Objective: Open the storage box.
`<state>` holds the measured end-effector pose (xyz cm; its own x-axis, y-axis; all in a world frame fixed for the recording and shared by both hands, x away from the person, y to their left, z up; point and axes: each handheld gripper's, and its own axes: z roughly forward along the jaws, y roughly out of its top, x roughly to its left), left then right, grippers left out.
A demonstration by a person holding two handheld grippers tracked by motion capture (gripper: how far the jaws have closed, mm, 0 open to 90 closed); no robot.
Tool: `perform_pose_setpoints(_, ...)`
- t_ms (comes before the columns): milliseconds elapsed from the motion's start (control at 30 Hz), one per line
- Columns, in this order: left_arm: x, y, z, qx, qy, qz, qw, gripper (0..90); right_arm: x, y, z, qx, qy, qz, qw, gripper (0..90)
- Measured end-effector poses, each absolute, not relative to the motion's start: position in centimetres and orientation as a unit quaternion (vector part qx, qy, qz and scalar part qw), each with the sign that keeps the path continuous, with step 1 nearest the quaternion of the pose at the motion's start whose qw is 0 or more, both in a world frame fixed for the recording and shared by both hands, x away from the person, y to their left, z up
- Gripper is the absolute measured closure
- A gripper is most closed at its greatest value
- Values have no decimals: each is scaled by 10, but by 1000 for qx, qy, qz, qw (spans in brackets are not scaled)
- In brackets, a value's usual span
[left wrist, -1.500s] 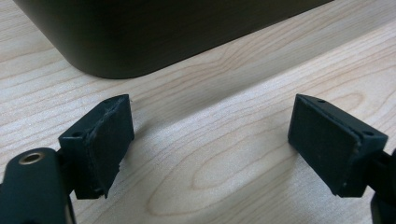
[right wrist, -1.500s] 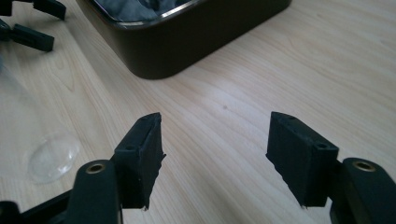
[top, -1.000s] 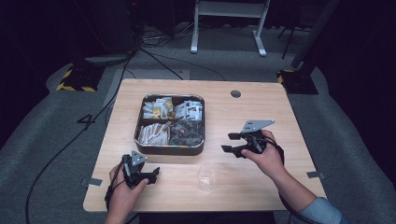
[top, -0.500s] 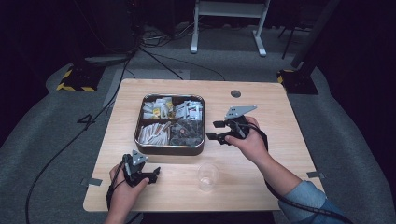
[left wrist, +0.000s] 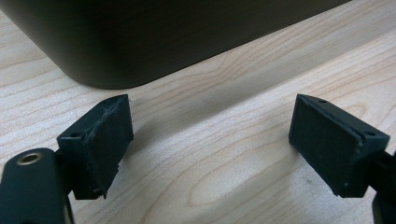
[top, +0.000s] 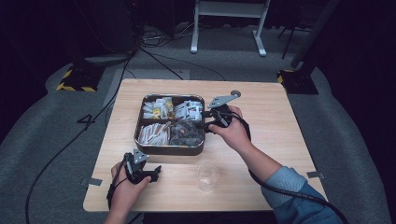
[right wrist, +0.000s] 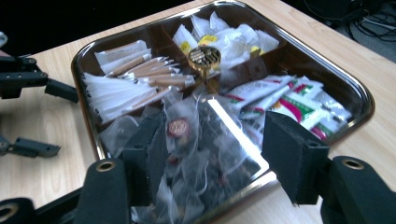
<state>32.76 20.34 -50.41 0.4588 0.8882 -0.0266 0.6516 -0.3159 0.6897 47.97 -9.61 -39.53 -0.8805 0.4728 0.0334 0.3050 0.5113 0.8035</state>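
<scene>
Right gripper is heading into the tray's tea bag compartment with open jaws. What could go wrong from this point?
The tea bags lie heaped with strings tangled, so the right gripper, whose jaws have just been closing slightly, may lift several at once. Its jaws could also knock the tray rim or the centre knob. The plastic cup stands near the person's forearm and might get tipped.

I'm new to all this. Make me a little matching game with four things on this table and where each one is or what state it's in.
Things:
1. tray
2. cup
3. left tool
4. right tool

Places or states:
A. open, resting on the table near the front edge
B. clear, standing empty in front of the tray
C. open, over the tea bags
D. divided into four compartments of packets

Pairs: 1-D, 2-B, 3-A, 4-C
</scene>
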Motion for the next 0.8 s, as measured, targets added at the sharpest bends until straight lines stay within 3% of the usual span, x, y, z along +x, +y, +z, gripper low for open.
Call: perform_pose_setpoints(800,329,202,-504,790,487,182,324,141,519,-28,-413,214,877,424,71,404)
